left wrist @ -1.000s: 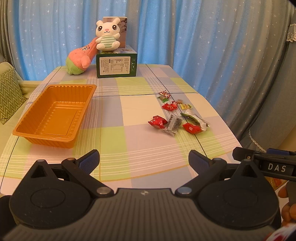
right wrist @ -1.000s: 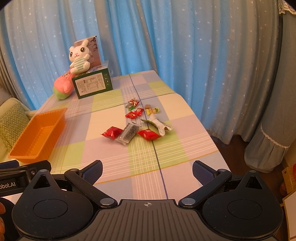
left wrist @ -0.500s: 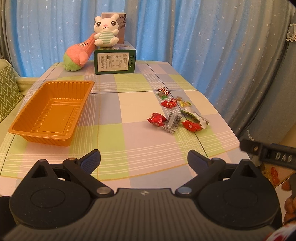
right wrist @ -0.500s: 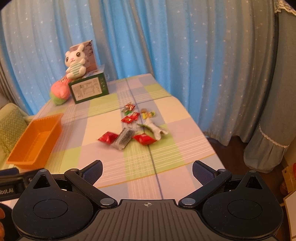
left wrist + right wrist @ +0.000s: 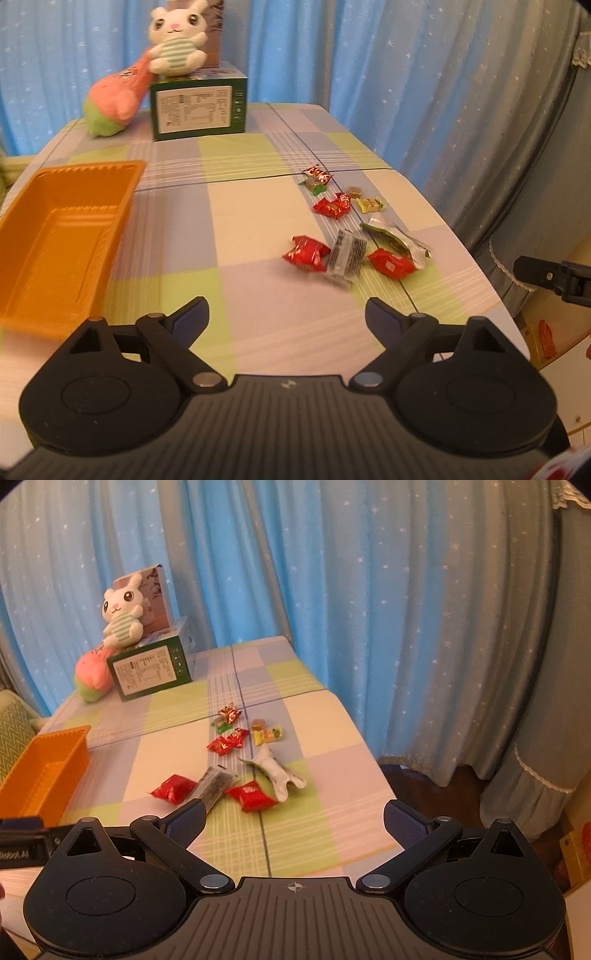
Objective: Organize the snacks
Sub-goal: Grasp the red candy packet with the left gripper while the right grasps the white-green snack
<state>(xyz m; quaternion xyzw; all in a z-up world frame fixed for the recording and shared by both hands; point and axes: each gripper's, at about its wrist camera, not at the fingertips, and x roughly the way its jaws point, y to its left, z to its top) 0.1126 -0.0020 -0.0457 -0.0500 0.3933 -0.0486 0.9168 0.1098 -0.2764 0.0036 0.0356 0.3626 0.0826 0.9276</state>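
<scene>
Several wrapped snacks lie scattered right of the table's middle: a red packet (image 5: 306, 253), a clear striped packet (image 5: 346, 256), another red packet (image 5: 390, 263), a green-white wrapper (image 5: 393, 238) and small candies (image 5: 369, 204) farther back. An empty orange tray (image 5: 55, 236) sits at the left. My left gripper (image 5: 286, 317) hovers over the near table edge, its jaws closing with nothing between them. My right gripper (image 5: 293, 819) is open and empty, just short of the red packet (image 5: 251, 795) and the striped packet (image 5: 214, 784). The orange tray (image 5: 44, 771) shows at the left there.
At the table's far end stand a green box (image 5: 199, 107), a white plush rabbit (image 5: 175, 40) on top of it and a pink-green plush (image 5: 114, 99) beside it. Blue starred curtains hang behind and to the right. The table's right edge drops to the floor.
Both grippers have moved forward and lower toward the snacks, which now look larger and nearer. The left gripper's fingers stand a little closer together than before.
</scene>
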